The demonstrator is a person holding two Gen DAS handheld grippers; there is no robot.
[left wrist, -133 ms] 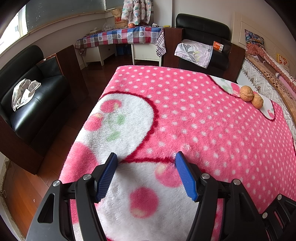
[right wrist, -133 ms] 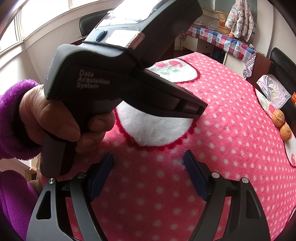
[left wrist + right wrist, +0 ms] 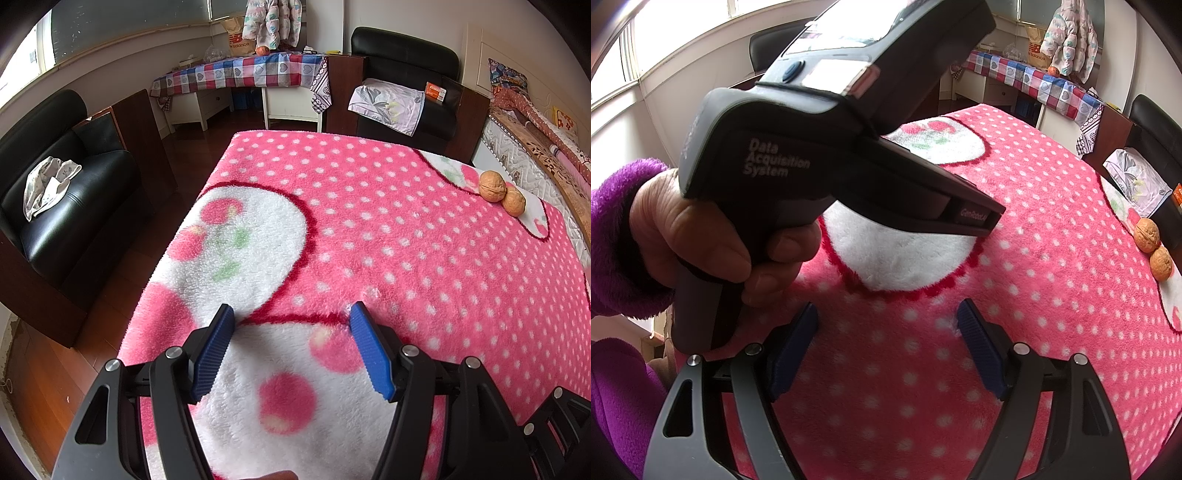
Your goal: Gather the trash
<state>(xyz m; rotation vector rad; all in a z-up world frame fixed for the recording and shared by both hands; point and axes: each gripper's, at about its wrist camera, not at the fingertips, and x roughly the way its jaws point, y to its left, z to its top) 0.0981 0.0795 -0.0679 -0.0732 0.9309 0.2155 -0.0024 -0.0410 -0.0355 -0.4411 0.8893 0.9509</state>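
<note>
**Nothing shifted; both tongs hang wide over the blanket**

Nothing has visibly moved since the earlier frame: both views match it, tongs and walnuts in the same places.

Nearest in the left wrist view, the left gripper (image 3: 291,354) stands with its blue pads (image 3: 212,354) spread wide and nothing between them, over the pink polka-dot blanket (image 3: 369,229). In the right wrist view the right gripper (image 3: 886,350) is likewise spread apart and empty, low over the same blanket. Just ahead of it and to its left, a hand (image 3: 701,236) in a purple fleece sleeve (image 3: 609,240) grips the handle of the other gripper body (image 3: 812,122), marked "Data Acquisition System".

Farther off, two walnuts (image 3: 500,192) lie touching each other on a white patch near the blanket's far right edge, well ahead and right of both tongs.

Beyond the blanket stand black armchairs (image 3: 66,206), one with a crumpled cloth (image 3: 48,184), and a table under a checked cloth (image 3: 240,72). No trash container shows in either view.
</note>
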